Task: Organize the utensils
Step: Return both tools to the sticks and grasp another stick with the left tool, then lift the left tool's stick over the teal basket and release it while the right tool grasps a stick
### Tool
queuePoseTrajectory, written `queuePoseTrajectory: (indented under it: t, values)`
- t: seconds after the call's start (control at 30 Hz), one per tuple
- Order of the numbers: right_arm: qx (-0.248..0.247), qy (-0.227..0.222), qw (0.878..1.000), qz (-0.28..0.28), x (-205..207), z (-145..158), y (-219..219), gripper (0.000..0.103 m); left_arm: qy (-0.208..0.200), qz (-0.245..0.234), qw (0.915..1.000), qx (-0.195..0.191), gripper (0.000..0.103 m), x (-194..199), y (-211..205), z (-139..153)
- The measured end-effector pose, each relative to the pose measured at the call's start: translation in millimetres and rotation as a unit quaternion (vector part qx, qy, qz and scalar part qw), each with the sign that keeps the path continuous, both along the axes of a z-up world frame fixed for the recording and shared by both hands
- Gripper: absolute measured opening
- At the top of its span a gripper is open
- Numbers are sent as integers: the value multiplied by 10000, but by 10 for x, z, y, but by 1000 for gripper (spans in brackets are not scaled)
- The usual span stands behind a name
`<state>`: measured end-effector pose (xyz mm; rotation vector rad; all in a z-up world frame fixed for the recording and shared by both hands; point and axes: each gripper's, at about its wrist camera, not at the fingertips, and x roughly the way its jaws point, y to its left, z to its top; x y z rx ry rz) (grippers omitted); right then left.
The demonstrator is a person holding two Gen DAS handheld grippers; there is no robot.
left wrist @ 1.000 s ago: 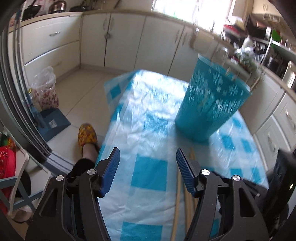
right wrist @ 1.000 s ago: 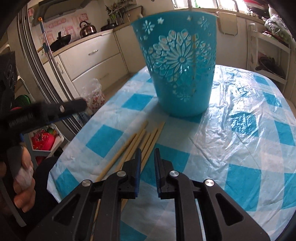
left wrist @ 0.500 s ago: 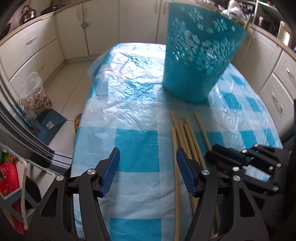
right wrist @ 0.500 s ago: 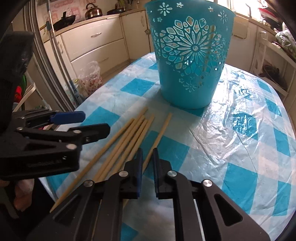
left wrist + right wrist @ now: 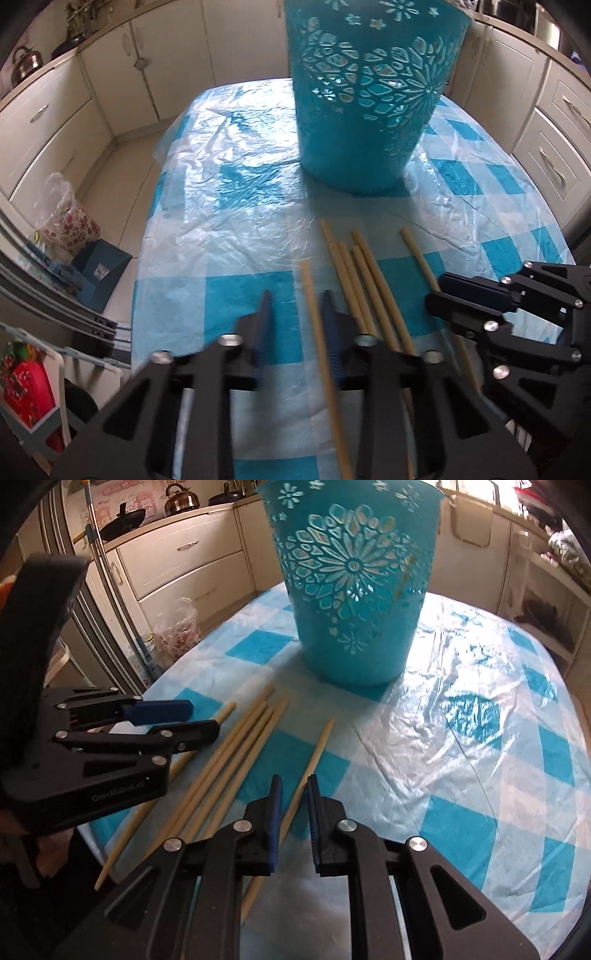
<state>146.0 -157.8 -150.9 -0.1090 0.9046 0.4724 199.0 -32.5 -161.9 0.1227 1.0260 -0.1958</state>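
Observation:
Several long wooden chopsticks (image 5: 364,280) lie side by side on the blue-checked tablecloth, in front of a tall teal cut-out basket (image 5: 369,92). My left gripper (image 5: 295,314) is open, low over the table, with the leftmost chopstick (image 5: 314,314) lying between its fingers. My right gripper (image 5: 293,797) is open by a narrow gap, straddling the rightmost chopstick (image 5: 316,755). The basket (image 5: 351,583) stands behind the chopsticks (image 5: 236,753) in the right wrist view. Each gripper shows in the other's view: the right (image 5: 461,306), the left (image 5: 184,720).
The table (image 5: 480,738) is covered with crinkled clear plastic over the cloth. Cream kitchen cabinets (image 5: 74,122) ring the room. A floral bag (image 5: 66,221) and a blue box (image 5: 99,269) sit on the floor left of the table.
My left gripper has dropped toward the table and its jaws have narrowed around the leftmost chopstick. My right gripper has opened slightly and moved forward over the rightmost chopstick.

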Motion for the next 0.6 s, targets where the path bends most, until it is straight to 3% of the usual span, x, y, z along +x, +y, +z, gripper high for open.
queuePoseTrajectory:
  t: [0.07, 0.2, 0.3, 0.37, 0.5, 0.6]
  values:
    - [-73, 78, 9998, 175, -12, 22, -6, 10, 104, -81, 9999, -110, 6, 28, -21, 14]
    - [-176, 131, 9993, 313, -20, 20, 9, 9, 205, -10, 9997, -165, 6, 39, 6, 13]
    - [-239, 56, 9991, 343, -16, 5, 68, 9, 207, -92, 9997, 36, 5, 36, -42, 16]
    - [-134, 161, 9991, 371, 1, 9, 49, 8, 212, -129, 9996, -115, 5, 64, -33, 70]
    - [286, 343, 9986, 269, 11, -12, -90, 7, -303, 156, 9979, -557, 5, 96, 162, 513]
    - [477, 390, 9979, 202, 22, -22, -136, 7, -984, 297, 9911, -850, 5, 112, 275, 1047]
